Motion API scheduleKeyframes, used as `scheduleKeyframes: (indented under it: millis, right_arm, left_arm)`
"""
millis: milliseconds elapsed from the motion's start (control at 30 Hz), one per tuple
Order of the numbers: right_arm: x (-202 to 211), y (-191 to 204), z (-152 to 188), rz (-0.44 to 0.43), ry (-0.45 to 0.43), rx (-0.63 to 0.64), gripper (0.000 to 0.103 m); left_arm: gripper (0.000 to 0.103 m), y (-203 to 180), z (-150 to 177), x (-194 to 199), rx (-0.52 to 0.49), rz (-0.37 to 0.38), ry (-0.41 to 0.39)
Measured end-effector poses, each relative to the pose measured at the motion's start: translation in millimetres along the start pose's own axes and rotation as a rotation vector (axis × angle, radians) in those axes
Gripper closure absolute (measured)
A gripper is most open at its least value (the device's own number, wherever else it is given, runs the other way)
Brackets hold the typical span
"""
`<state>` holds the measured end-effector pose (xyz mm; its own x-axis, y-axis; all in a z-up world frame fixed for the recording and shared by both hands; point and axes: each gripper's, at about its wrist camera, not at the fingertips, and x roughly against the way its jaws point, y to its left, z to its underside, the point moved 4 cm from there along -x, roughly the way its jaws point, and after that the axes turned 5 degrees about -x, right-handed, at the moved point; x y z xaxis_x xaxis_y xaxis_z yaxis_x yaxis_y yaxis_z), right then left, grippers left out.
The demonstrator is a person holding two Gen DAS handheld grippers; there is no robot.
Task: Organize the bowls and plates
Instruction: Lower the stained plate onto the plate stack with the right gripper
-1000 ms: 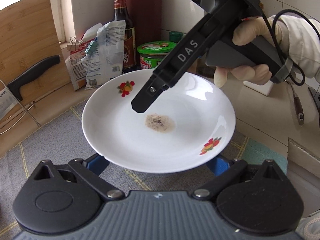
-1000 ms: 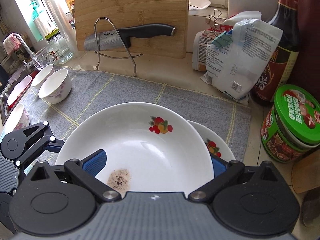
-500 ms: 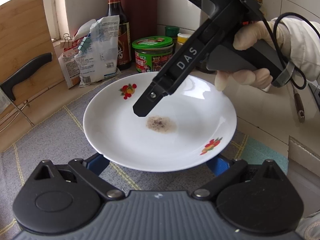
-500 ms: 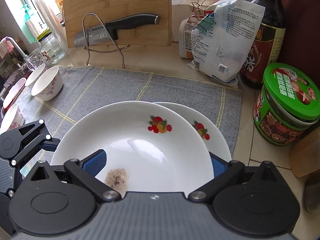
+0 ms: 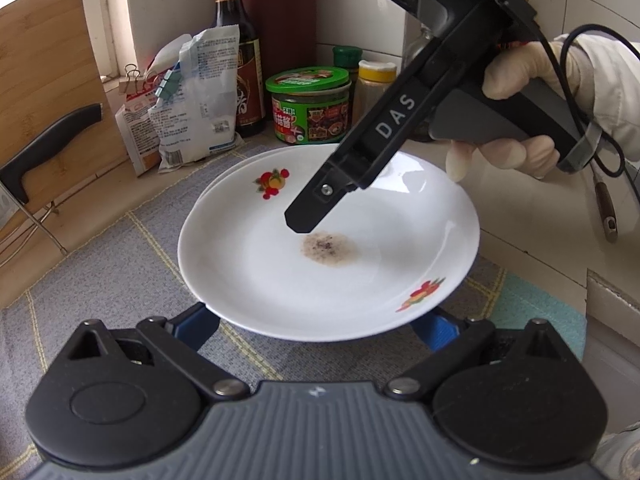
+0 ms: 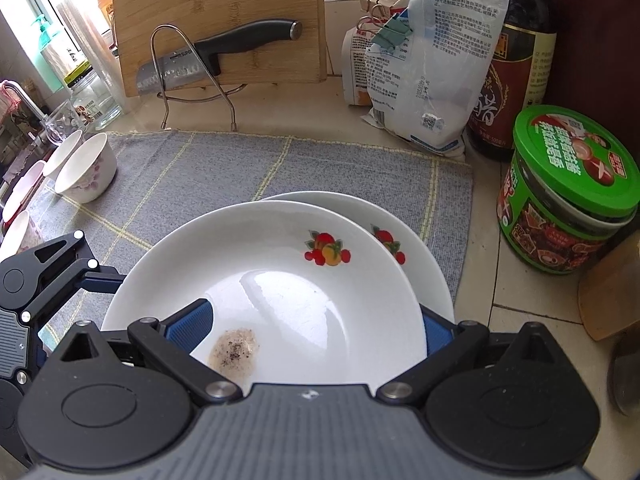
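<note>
A white plate (image 5: 280, 280) (image 6: 320, 300) with fruit decals and a brown stain hangs tilted above the grey mat (image 6: 240, 168). My right gripper (image 6: 312, 328) is shut on it: its upper finger (image 5: 316, 208) presses inside the plate and the other finger is under the rim. My left gripper (image 5: 316, 320) is open, both fingers spread beneath the plate. A second matching plate (image 6: 424, 248) (image 5: 224, 176) lies on the mat just below and behind the held one. Two white bowls (image 6: 86, 168) stand at the mat's left end.
A green-lidded jar (image 6: 572, 188), a dark sauce bottle (image 6: 516, 80) and clipped bags (image 6: 432, 72) crowd the back right. A knife (image 6: 216, 52) in a wire rack leans against a cutting board (image 6: 224, 8). A gloved hand (image 5: 508, 76) holds the right gripper.
Both grippers have carried the stained plate together towards the back right. It now overlaps the second plate more, and the jar and bottle are closer.
</note>
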<state>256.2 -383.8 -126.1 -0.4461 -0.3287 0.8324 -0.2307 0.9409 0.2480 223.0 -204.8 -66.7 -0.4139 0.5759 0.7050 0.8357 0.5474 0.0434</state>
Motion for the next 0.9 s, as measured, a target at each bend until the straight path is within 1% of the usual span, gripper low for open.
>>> scheduleKeyframes:
  millis: [533,900]
  right_arm:
    - [8.8,-4.5,4.7,0.01,0.0,-0.007,0.0]
    - [15.2,-4.0,7.8,0.036,0.0,-0.011,0.0]
  left_arm:
    - [0.002,0.8,2.9,-10.4,-0.011,-0.004,0.0]
    - [0.001,0.1,3.7,-12.2,-0.025,-0.004,-0.003]
